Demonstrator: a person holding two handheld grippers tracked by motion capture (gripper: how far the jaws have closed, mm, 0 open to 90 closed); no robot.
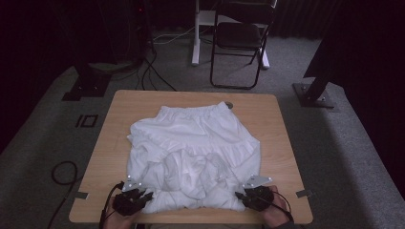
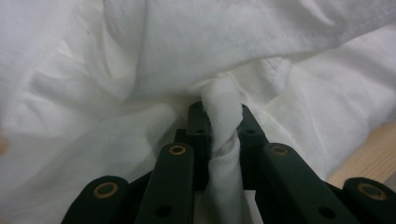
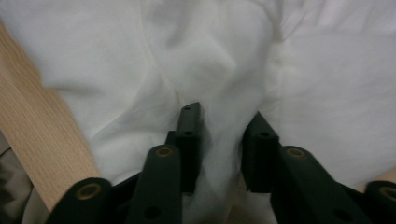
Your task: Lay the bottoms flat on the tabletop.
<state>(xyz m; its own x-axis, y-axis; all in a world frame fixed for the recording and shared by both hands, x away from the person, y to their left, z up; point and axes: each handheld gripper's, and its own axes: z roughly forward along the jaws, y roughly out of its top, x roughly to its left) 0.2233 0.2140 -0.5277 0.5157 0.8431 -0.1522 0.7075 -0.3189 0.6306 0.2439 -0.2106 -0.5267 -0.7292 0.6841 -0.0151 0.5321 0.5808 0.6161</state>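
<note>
A white ruffled garment (image 1: pixel 191 143) lies spread over the wooden table (image 1: pixel 119 124), its elastic waistband at the far side and its crumpled hem toward me. My left gripper (image 1: pixel 145 195) sits at the hem's near left corner. In the left gripper view the jaws (image 2: pixel 223 112) are shut on a twisted roll of the white fabric (image 2: pixel 140 56). My right gripper (image 1: pixel 239 195) is at the hem's near right corner. In the right gripper view its jaws (image 3: pixel 224 121) stand a little apart, with a fold of the fabric (image 3: pixel 187 46) filling the gap between them.
The table's near edge runs just under both hands, and bare wood (image 3: pixel 42 130) shows beside the cloth. A black folding chair (image 1: pixel 239 38) and a white desk leg (image 1: pixel 196 33) stand beyond the table. Cables (image 1: pixel 62 171) lie on the grey carpet at left.
</note>
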